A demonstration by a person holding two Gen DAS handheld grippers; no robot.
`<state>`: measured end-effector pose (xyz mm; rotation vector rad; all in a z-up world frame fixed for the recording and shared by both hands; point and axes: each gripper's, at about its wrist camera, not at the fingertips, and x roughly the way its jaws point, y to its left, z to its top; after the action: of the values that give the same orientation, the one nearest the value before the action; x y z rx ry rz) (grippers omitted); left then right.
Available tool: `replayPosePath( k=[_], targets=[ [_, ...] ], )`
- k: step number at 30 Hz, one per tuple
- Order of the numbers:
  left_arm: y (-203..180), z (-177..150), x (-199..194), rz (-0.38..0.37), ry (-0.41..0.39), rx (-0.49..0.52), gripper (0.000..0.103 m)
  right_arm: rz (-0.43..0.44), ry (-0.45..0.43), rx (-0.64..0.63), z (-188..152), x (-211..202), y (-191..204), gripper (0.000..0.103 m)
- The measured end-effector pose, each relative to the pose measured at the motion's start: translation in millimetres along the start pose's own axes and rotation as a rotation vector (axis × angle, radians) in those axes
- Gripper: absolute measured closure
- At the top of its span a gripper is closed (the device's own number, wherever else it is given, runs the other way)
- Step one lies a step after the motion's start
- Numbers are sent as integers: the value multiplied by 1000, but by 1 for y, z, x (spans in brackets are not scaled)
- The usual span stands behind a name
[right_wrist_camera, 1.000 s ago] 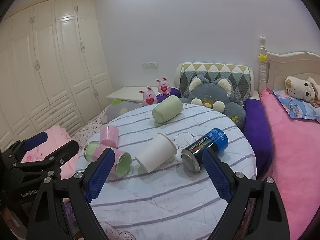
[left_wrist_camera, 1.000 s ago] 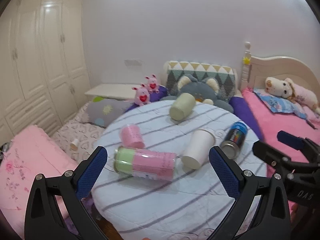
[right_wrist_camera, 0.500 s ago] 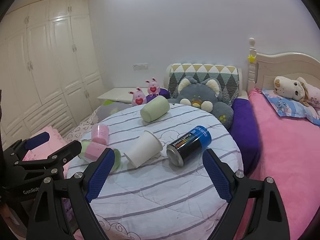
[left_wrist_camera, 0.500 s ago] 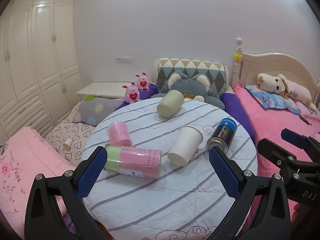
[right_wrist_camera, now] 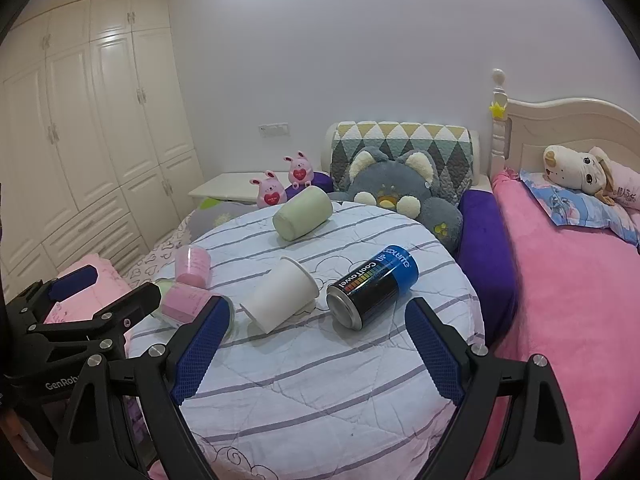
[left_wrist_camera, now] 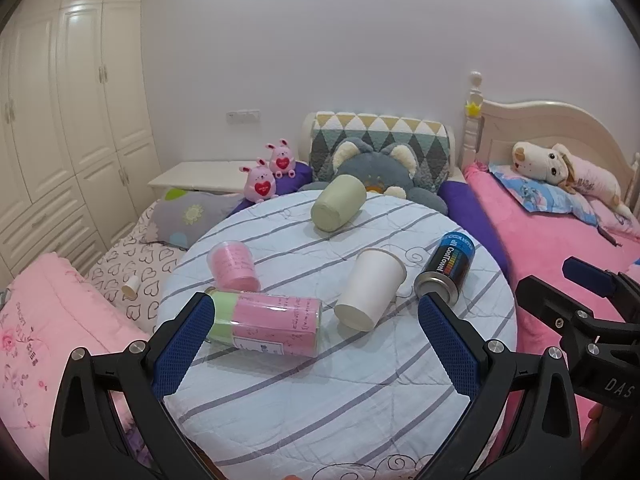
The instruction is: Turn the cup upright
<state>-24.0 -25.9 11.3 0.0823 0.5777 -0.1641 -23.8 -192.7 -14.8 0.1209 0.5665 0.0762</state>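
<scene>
Soft, even indoor light falls from overhead, with a bright patch at the top of the wall (right_wrist_camera: 360, 40). Glare streaks the glossy wardrobe doors (left_wrist_camera: 80, 80) on the left. Shadows under the cups are faint. Both views are sharp, bowed at the edges, with black corners.

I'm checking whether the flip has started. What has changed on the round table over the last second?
Only the cameras moved: both views shifted a little. Neither the left gripper nor the right gripper took hold of anything; both are open, above the table's near edge. The white cup, green cup, pink cup, pink-and-green canister and blue can lie on their sides as before.
</scene>
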Motion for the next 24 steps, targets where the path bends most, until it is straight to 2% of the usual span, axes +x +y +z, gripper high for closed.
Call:
replayPosePath(
  k=[24],
  targets=[
    [51,-2,54,42,93,-67,0,36,123,11,4,60,17,12]
  ],
)
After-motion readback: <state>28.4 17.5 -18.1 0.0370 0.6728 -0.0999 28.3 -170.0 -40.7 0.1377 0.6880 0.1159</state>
